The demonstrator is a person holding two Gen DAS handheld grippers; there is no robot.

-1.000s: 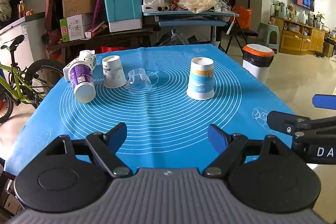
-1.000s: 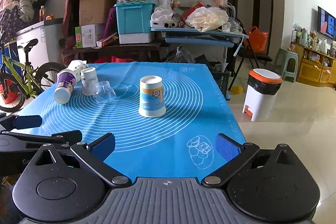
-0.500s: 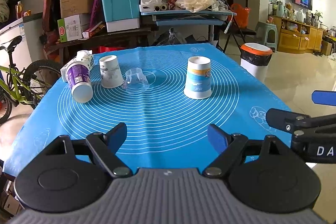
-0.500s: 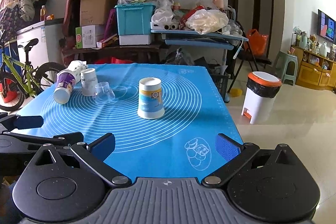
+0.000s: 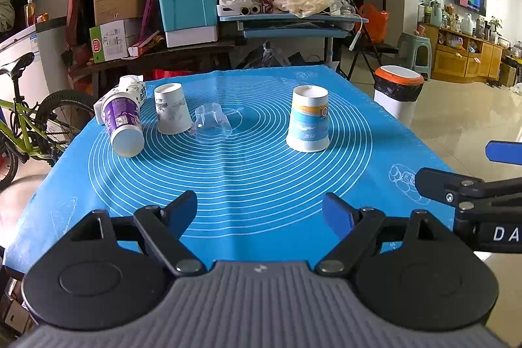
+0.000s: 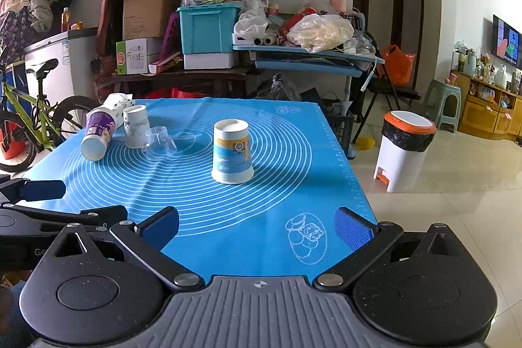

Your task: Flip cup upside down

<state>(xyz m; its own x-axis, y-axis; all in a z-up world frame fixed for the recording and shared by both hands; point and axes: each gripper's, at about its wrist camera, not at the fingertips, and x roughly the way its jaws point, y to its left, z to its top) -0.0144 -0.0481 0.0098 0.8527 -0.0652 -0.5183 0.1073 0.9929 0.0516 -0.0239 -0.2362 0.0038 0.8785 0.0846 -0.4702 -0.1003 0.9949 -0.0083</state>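
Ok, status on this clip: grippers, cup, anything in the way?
Left gripper and right gripper open, empty, short of the cups. Blue-and-white paper cup stands mouth-down on blue mat. Path to it clear.

Bright daylight, soft shadows, sharp focus, fisheye-curved edges

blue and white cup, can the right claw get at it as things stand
Probably yes. The right claw is open, and only bare blue mat lies between it and the blue and white cup, which stands apart from the other cups.
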